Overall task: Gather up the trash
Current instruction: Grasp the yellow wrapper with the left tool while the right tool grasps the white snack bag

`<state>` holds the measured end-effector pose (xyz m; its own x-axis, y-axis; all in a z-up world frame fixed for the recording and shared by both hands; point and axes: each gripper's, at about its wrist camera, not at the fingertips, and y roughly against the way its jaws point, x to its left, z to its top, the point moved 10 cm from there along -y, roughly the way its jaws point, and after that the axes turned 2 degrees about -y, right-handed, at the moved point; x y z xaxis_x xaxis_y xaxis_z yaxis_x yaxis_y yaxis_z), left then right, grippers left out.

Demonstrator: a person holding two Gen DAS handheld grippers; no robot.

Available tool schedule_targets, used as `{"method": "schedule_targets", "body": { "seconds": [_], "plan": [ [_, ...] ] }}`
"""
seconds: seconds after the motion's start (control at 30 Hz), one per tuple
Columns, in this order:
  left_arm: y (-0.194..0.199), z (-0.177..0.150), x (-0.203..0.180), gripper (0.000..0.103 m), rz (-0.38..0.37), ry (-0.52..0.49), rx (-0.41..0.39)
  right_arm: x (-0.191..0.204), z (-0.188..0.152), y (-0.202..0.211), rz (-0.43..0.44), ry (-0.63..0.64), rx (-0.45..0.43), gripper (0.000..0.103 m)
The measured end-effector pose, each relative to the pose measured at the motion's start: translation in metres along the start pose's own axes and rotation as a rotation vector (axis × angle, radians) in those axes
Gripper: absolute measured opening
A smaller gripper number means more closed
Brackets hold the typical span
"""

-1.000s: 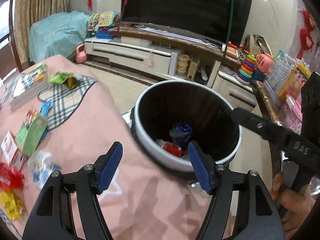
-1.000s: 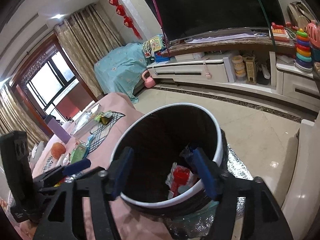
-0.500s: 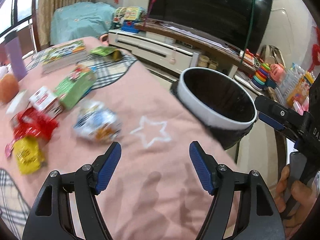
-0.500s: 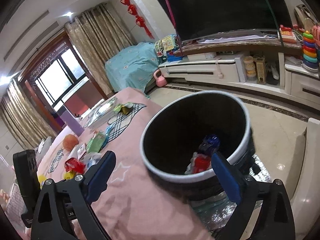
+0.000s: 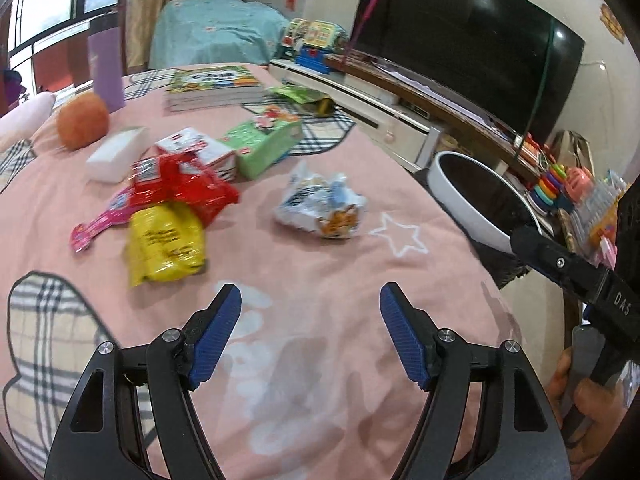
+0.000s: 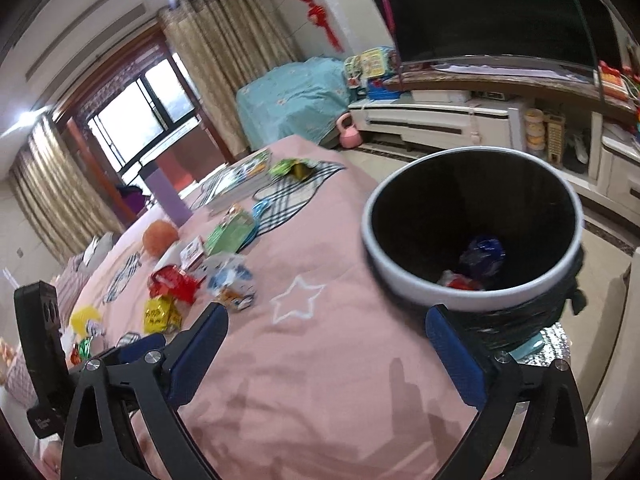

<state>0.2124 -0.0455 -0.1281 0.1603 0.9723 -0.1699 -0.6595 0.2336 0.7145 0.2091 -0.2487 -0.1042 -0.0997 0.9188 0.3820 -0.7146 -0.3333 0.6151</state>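
A black bin with a white rim (image 6: 472, 236) stands at the right edge of the pink-covered table (image 5: 320, 280); it also shows in the left wrist view (image 5: 476, 196). Red and blue wrappers (image 6: 476, 264) lie inside it. On the cloth lie a crumpled white-blue wrapper (image 5: 320, 204), a yellow packet (image 5: 164, 244) and a red packet (image 5: 180, 184). My left gripper (image 5: 310, 332) is open and empty above the cloth, short of the wrappers. My right gripper (image 6: 324, 356) is open and empty near the bin.
A green box (image 5: 264, 144), a small white-red carton (image 5: 196, 148), a white block (image 5: 116, 156), an orange (image 5: 82, 120), a purple cup (image 5: 106, 68) and books (image 5: 212, 86) sit farther back. A TV stand (image 6: 460, 116) and toys (image 5: 560, 184) lie beyond.
My left gripper has swung left from over the bin to face the wrappers on the cloth. My right gripper has opened wider and drawn back from the bin.
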Motion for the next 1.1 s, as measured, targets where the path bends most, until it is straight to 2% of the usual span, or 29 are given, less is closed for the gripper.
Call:
{"method": "schedule_targets", "body": {
  "seconds": [0.53,1.0,1.1],
  "plan": [
    [0.021,-0.019,0.066,0.074,0.047,0.128,-0.012,0.061,-0.029,-0.030,0.046,0.104,0.076,0.100],
    [0.014,-0.015,0.087,0.074,0.051,0.179,0.001,0.074,-0.032,-0.049,0.072,0.100,0.106,0.100],
    [0.012,-0.012,0.091,0.074,0.033,0.198,-0.003,0.075,-0.032,-0.053,0.076,0.094,0.115,0.100]
  ]
}}
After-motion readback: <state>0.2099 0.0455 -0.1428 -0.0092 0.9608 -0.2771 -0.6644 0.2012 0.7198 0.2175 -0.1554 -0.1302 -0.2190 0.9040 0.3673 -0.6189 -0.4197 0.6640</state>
